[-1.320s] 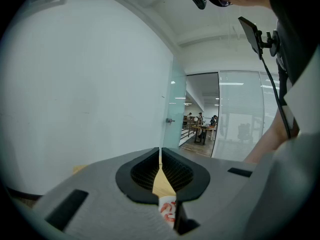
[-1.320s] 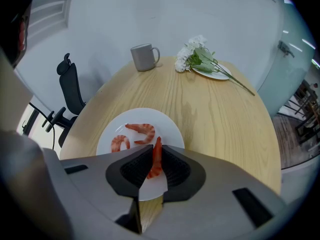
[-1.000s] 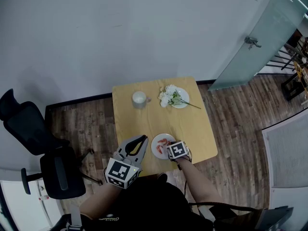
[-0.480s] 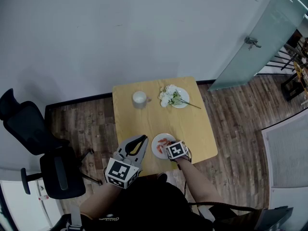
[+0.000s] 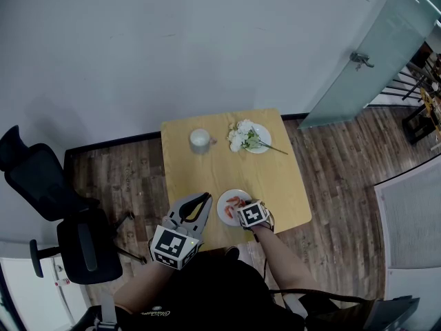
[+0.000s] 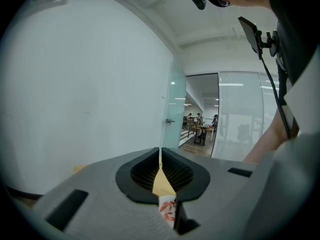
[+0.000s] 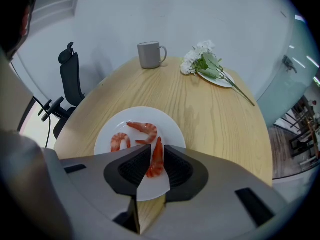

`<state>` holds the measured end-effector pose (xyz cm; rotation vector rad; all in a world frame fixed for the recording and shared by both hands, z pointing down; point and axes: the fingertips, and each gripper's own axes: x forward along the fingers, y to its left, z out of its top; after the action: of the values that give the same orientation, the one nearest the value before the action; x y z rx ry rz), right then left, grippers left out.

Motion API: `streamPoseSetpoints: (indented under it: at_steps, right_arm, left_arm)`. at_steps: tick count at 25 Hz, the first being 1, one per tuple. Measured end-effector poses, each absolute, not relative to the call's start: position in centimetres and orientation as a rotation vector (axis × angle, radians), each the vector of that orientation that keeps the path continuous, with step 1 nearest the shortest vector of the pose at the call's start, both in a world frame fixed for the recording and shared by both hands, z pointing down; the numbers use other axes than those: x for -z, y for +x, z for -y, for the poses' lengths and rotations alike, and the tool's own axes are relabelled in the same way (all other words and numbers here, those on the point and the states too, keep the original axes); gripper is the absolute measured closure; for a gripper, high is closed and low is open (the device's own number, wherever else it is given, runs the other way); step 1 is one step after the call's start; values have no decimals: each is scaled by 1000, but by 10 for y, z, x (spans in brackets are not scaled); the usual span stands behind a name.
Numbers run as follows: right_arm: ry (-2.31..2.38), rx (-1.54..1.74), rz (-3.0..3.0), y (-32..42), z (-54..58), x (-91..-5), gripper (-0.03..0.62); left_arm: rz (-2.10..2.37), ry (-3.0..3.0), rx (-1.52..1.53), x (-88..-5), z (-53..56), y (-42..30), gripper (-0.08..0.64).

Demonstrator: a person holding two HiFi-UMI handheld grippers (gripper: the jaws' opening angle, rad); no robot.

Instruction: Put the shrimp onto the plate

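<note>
**Q:** What is closest to the person?

**A:** Two grey hand-held grippers. The left gripper (image 6: 160,158) is by the table's near left corner. Its jaws are pressed together with nothing between them. The right gripper (image 7: 157,149) is over the near side of a round white plate (image 7: 172,129). Its jaws are drawn in on a curved orange shrimp (image 7: 155,163), pinched between the dark ribbed pads with its tail pointing away.

**Q:** Is that shrimp resting on the plate?

**A:** It is directly over the plate, but I cannot tell whether it touches. Just beyond the jaws, two more orange shrimp lie flat on the plate, one (image 7: 119,141) to the left and one (image 7: 143,130) nearer the middle.

**Q:** And farther out?

**A:** The plate sits at the near edge of a square light wooden table (image 7: 210,119). On the far side stands a grey mug (image 7: 149,55). To its right, white flowers with green stems (image 7: 201,59) lie across a small white dish (image 7: 220,80). A black office chair (image 5: 65,212) stands on the wood-plank floor left of the table. Behind is a pale wall, with a frosted glass door (image 5: 365,61) at the right.
</note>
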<state>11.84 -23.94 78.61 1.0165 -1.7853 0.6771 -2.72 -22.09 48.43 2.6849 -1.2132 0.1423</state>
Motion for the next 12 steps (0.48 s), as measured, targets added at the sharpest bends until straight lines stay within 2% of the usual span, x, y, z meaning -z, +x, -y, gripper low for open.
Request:
streamPoseSetpoints:
  at_steps: [12]
  right_arm:
    - [1092,-716,1855,117,242,-762,515]
  left_arm:
    - [1193,2696,-128,-483,220,-21,540]
